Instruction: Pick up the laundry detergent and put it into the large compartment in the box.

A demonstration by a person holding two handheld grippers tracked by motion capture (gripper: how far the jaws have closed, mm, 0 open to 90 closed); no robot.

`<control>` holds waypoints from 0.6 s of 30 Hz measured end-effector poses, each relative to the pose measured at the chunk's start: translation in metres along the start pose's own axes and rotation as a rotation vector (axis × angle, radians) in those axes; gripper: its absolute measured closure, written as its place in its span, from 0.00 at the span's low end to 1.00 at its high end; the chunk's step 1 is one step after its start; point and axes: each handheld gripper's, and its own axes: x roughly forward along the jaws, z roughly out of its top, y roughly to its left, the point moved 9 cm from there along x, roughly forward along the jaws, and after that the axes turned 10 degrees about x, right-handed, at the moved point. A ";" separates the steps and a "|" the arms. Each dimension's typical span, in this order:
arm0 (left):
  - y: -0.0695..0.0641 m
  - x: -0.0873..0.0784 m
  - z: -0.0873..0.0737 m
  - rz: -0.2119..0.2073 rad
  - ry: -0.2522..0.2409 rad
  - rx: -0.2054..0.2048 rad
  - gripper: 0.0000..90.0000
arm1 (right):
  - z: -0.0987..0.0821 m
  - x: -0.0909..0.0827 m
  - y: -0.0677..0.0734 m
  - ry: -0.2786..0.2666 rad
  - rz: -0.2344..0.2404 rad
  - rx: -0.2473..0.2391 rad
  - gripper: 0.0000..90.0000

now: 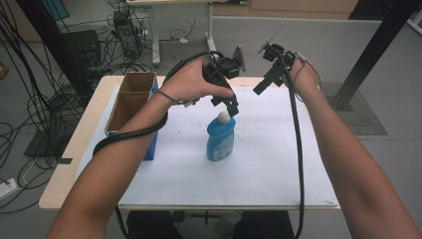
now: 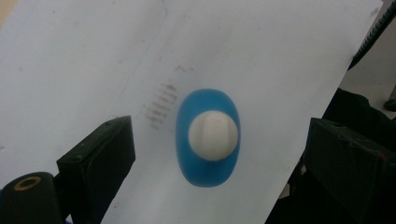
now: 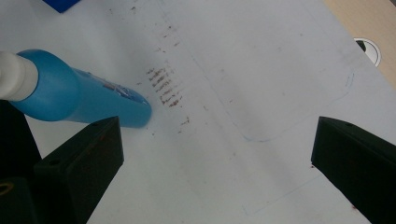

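Observation:
A blue bottle (image 1: 221, 142) with a white cap (image 1: 224, 117) stands upright near the middle of the white sheet (image 1: 268, 164). My left gripper (image 1: 228, 105) hangs just above the cap and points down. In the left gripper view the bottle (image 2: 205, 172) and its cap (image 2: 213, 136) lie between the two wide-apart jaws of the left gripper (image 2: 222, 135), which touch neither. My right gripper (image 1: 263, 83) hovers over the far edge of the sheet, to the right of the bottle. In its own view the right gripper (image 3: 219, 135) is open on nothing, with the bottle (image 3: 79, 95) at its left.
An open cardboard box (image 1: 130, 97) with a blue side (image 1: 151, 147) stands at the left edge of the sheet. Brown smudges (image 3: 163, 86) mark the sheet beside the bottle. A cable hole (image 3: 369, 49) sits in the bare wooden tabletop. Cables trail from both grippers.

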 end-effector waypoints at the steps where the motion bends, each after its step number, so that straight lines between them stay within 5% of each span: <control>1: 0.000 0.001 0.000 -0.002 0.003 -0.002 0.10 | 0.000 0.000 0.000 -0.001 0.002 0.002 0.02; 18: 0.001 0.029 -0.006 0.020 0.064 0.003 0.10 | -0.001 0.001 -0.001 0.005 0.000 0.006 0.02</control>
